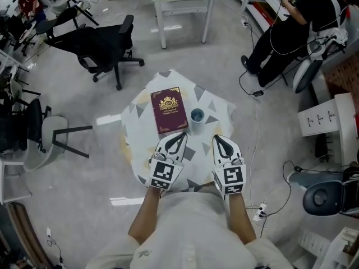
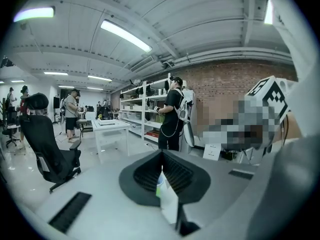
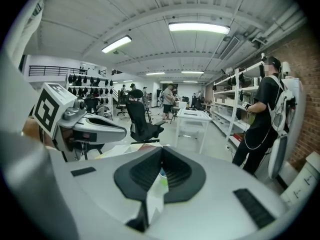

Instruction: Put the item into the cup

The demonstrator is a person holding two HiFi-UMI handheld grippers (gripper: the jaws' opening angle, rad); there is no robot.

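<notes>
both the left tool [image 1: 182,135] and right tool [image 1: 218,139] are closed, near the cup [image 1: 197,115].

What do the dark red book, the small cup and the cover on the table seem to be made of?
Book: probably a hardcover, matte maroon with a gold-looking emblem.
Cup: blue and smooth, perhaps plastic or glazed ceramic; too small to tell.
Table cover: likely thin fabric or plastic sheet, white with grey triangles.

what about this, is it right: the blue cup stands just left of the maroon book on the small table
Not quite, the side is wrong: the blue cup stands just right of the maroon book on the small table. The head view shows it.
</notes>
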